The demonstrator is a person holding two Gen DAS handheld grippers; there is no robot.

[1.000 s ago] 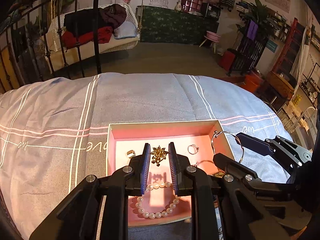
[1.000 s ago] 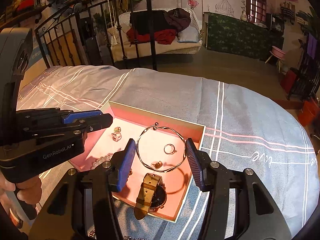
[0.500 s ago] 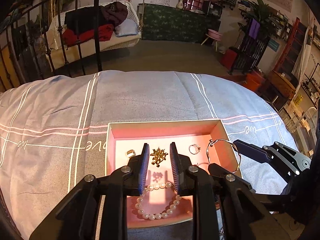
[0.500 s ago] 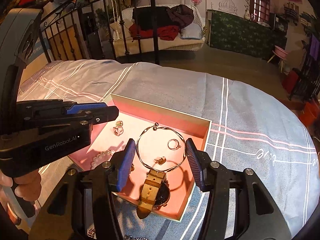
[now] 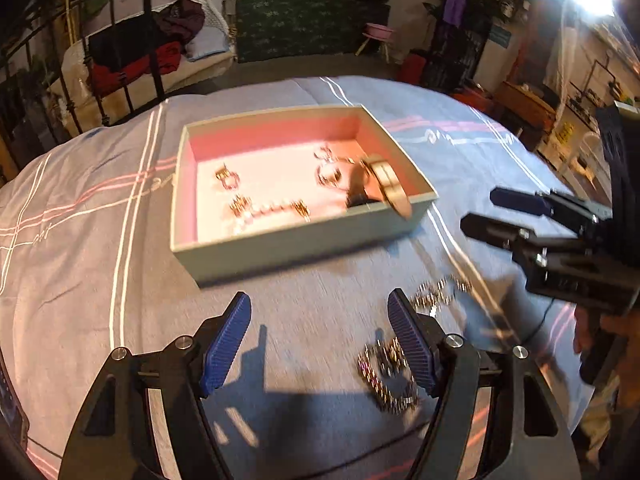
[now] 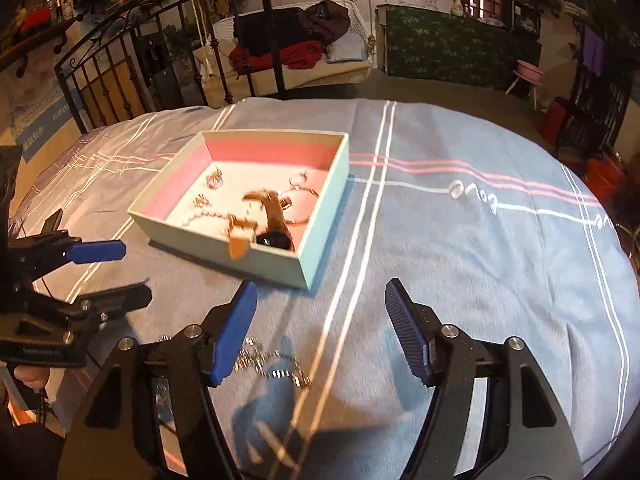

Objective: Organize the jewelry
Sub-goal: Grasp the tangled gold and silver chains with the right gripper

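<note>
Now chain (image 5: 386,376) beside left claw (image 5: 320,344), untouched.

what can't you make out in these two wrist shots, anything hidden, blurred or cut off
- Left wrist view: loose chain jewelry on the bedspread is motion-blurred and partly behind a finger of the left gripper; its type is unclear.
- Right wrist view: the pieces near the right gripper are equally smeared.
- Small items in the box, both views: too blurred to identify.
- Watch: face unreadable.
</note>
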